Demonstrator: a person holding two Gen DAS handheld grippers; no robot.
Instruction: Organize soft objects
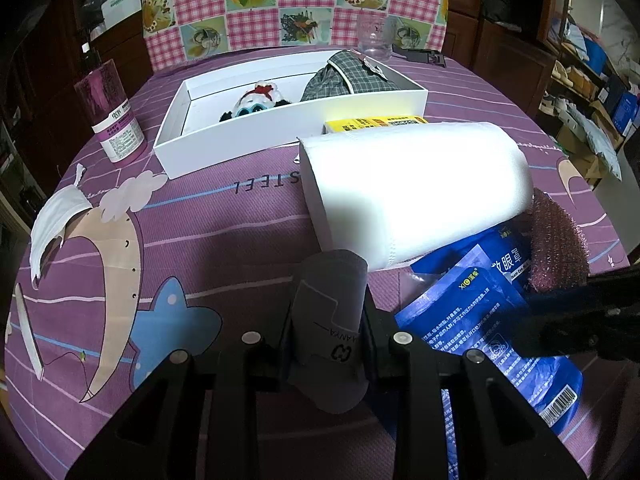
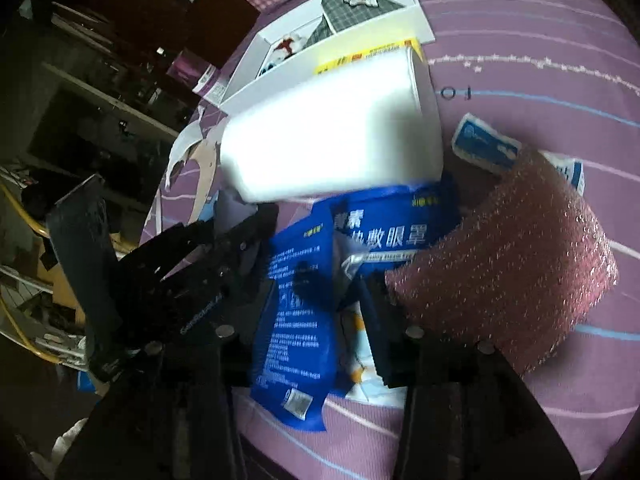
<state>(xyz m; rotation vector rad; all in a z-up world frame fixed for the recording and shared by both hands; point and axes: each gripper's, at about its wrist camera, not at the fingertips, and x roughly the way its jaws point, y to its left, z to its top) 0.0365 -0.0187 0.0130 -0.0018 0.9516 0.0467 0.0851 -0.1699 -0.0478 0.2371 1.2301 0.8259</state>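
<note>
At the far left a white face mask (image 1: 56, 220) lies loose on the purple tablecloth (image 1: 224, 236). Behind it, the white box (image 1: 224, 148) already holds a small plush toy (image 1: 258, 102) and a plaid pouch (image 1: 348, 78), so we judge the sorting partly done. Our left gripper (image 1: 326, 340) is clamped on a grey rolled band (image 1: 328, 320). Further right, the white foam roll (image 1: 416, 192), the blue eye-mask packets (image 2: 296, 292) and the pink sponge (image 2: 516, 260) wait outside the box. Our right gripper (image 2: 316, 320) stands partly open over the packets, pads clear.
</note>
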